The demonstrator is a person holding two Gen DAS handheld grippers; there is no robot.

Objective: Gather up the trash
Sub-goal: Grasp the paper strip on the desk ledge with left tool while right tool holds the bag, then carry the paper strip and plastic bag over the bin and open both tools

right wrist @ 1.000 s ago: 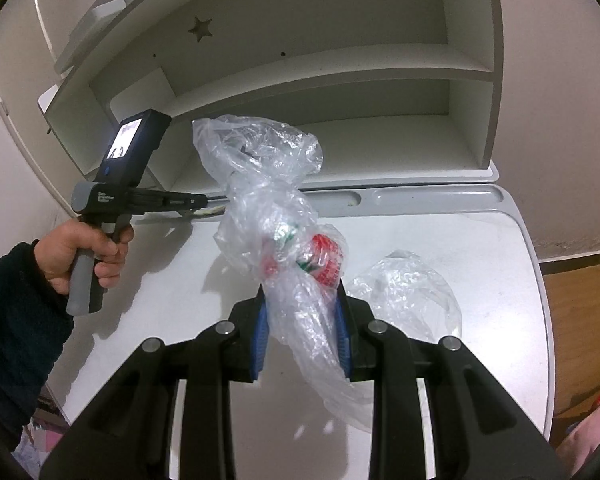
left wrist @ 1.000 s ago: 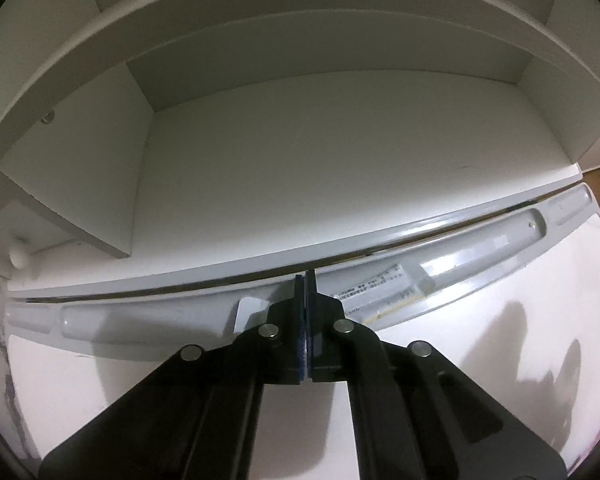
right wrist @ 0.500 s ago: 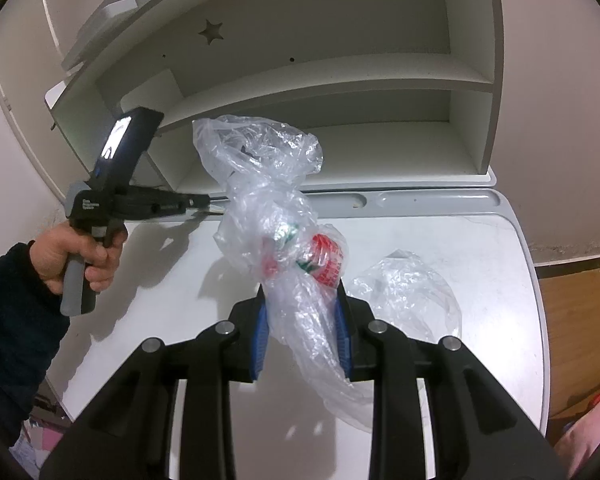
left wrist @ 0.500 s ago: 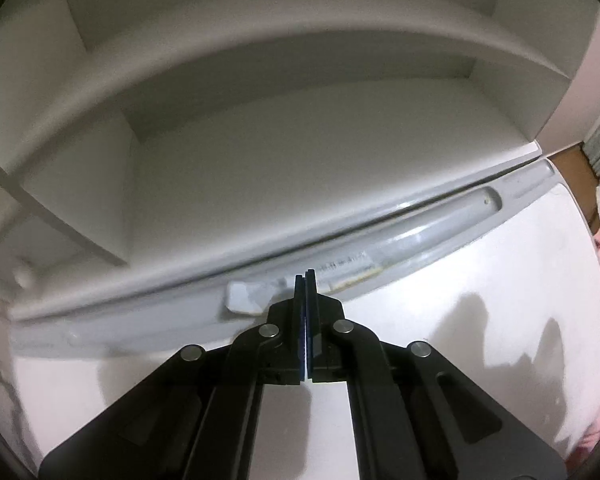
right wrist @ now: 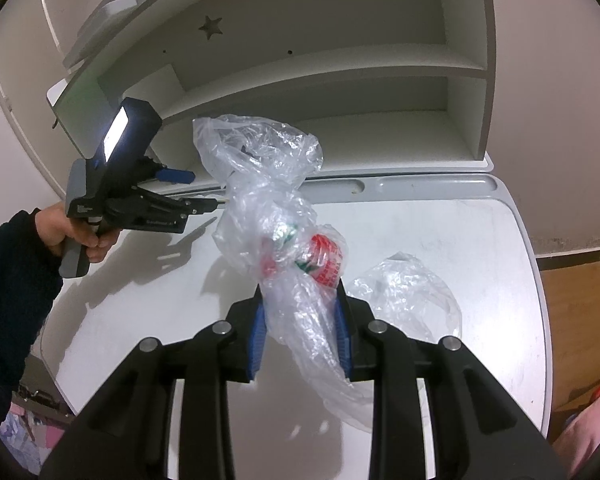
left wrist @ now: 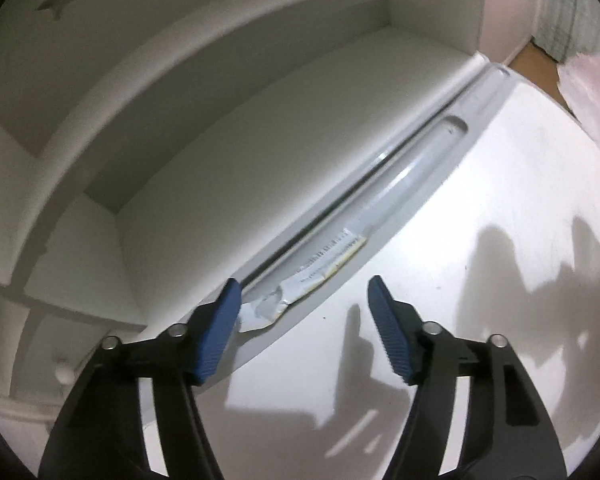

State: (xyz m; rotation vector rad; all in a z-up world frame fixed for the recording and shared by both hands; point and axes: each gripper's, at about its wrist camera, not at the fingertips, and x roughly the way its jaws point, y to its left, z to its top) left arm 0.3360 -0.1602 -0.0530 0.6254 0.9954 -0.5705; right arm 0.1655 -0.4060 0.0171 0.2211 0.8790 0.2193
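Observation:
My right gripper (right wrist: 300, 304) is shut on a clear plastic bag (right wrist: 268, 184) that holds red, green and white wrappers and stands up above the white desk (right wrist: 148, 304). A flat silvery wrapper (left wrist: 328, 264) with printed text lies in the grey groove (left wrist: 420, 164) at the desk's back edge. My left gripper (left wrist: 304, 304) hangs over it, tilted, its jaws opening. The wrapper's crumpled end lies just ahead of the left blue pad (left wrist: 220, 328), and nothing is pressed between the pads. In the right wrist view a hand (right wrist: 72, 236) holds the left gripper (right wrist: 206, 190) at the groove.
A second clear plastic bag (right wrist: 408, 296) lies crumpled on the desk to the right of my right gripper. White shelves (right wrist: 340, 64) with a star cut-out rise behind the desk. A wooden floor (right wrist: 580, 312) shows past the desk's right edge.
The left gripper has rolled so the groove now runs diagonally, and its jaws have gone from shut to open. The right gripper and its bag have stayed still.

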